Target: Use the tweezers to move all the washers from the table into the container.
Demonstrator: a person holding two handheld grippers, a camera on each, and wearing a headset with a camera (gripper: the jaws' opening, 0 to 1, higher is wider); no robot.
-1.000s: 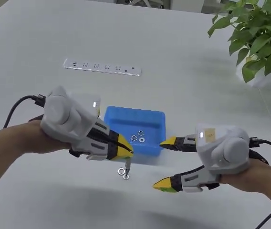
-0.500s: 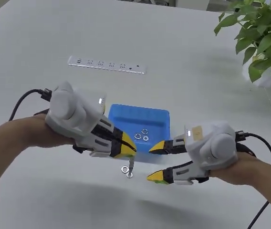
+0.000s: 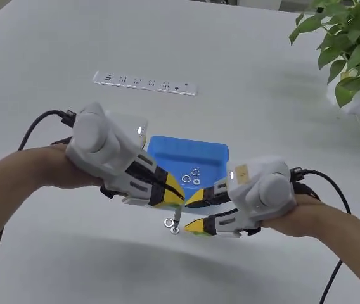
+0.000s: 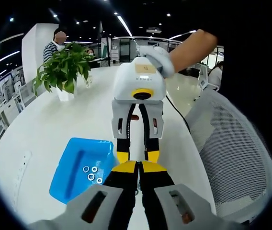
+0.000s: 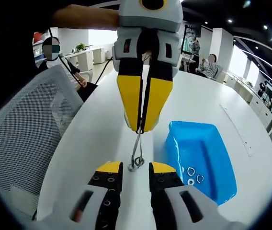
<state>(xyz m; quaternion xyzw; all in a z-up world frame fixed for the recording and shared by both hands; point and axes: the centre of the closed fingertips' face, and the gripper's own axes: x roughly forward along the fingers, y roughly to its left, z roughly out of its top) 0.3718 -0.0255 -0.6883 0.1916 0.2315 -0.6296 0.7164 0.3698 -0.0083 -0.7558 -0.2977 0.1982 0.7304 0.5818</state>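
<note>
My left gripper [image 3: 175, 194] is shut on thin metal tweezers [image 3: 176, 218], which point down at two washers [image 3: 171, 225] lying on the white table just in front of the blue container [image 3: 167, 147]. Three washers [image 3: 191, 177] lie inside the container. My right gripper [image 3: 195, 211] faces the left one, open, its yellow tips either side of the tweezers' lower end. In the right gripper view the tweezers [image 5: 138, 143] hang from the left gripper's shut jaws onto the washers [image 5: 136, 164], with my right gripper [image 5: 136, 168] just below them. The container [image 5: 217, 143] lies to the right.
A white power strip [image 3: 145, 83] lies beyond the container. A potted plant [image 3: 351, 44] stands at the far right. Cables trail from both grippers. A mesh chair [image 4: 232, 143] stands off the table edge behind the right hand.
My right gripper has moved left, up to the tweezers' tips, and its jaws have come closer together. The left gripper has stayed over the two washers.
</note>
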